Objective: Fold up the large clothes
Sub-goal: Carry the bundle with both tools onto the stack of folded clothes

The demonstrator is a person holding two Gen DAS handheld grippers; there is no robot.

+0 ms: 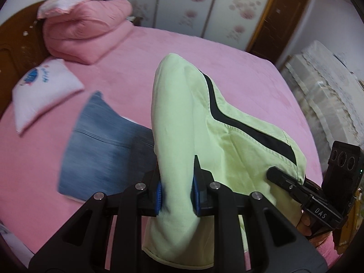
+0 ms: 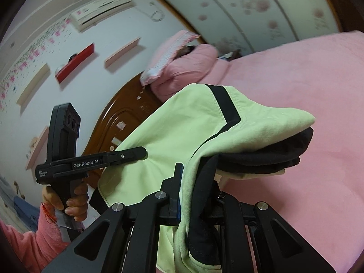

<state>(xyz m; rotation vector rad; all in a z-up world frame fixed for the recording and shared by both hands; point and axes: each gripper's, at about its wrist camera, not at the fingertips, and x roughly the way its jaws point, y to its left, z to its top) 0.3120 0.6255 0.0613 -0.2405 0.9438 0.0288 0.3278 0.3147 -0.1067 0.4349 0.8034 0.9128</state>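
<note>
A light green garment with black trim (image 1: 182, 122) hangs in the air above a pink bed (image 1: 127, 52), held between both grippers. My left gripper (image 1: 176, 193) is shut on one bunched edge of it. My right gripper (image 2: 195, 195) is shut on another edge where green and black cloth (image 2: 227, 125) fold together. The right gripper (image 1: 295, 188) also shows at the right of the left wrist view, its fingers gripping the cloth. The left gripper (image 2: 127, 157) shows at the left of the right wrist view, clamped on the cloth.
Folded blue jeans (image 1: 100, 145) and a folded white shirt (image 1: 43, 91) lie on the bed. A pink quilt and pillow (image 1: 86, 29) are stacked at the wooden headboard (image 2: 122, 122). A covered cabinet (image 1: 323, 91) stands beside the bed. Wardrobe doors (image 1: 204, 4) are behind.
</note>
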